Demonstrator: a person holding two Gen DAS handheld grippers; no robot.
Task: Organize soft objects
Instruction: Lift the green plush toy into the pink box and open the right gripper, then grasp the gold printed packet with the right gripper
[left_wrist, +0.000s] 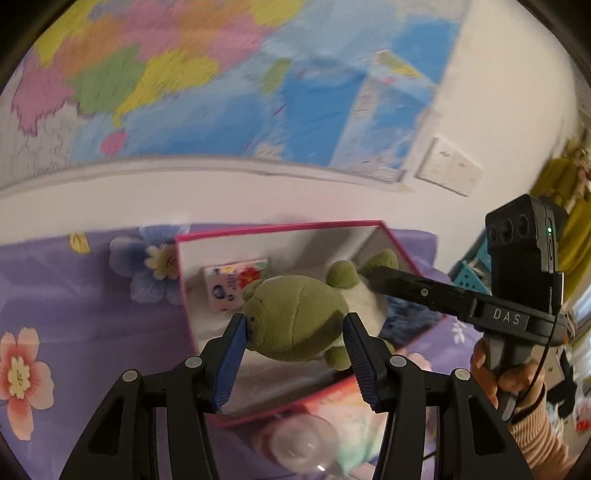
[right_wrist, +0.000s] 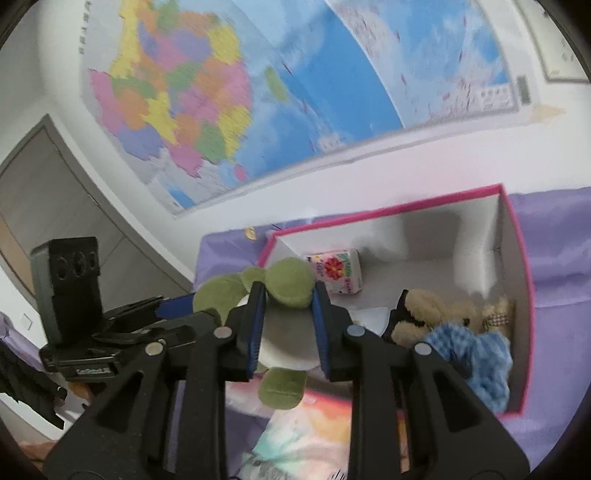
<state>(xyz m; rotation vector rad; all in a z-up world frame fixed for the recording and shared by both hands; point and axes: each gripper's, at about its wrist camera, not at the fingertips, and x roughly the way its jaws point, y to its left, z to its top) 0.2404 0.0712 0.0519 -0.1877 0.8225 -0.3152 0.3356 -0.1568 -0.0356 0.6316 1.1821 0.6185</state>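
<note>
A green and white plush frog (left_wrist: 295, 325) hangs over the open pink-rimmed box (left_wrist: 280, 228). My left gripper (left_wrist: 295, 339) is shut on the frog's head. My right gripper (right_wrist: 288, 325) is shut on its body and shows in the left wrist view as a black arm (left_wrist: 417, 291) reaching in from the right. The frog (right_wrist: 288, 284) sits between blue pads (right_wrist: 320, 325). Inside the box (right_wrist: 517, 236) lie a tan teddy bear (right_wrist: 432, 314), a blue knitted piece (right_wrist: 476, 362) and a flowered tissue pack (right_wrist: 338, 271).
The box stands on a purple flowered cloth (left_wrist: 66, 295) against a white wall with a large colored map (left_wrist: 221, 81). A clear plastic cup (left_wrist: 306, 446) lies in front of the box. A grey door (right_wrist: 48, 192) is at the left.
</note>
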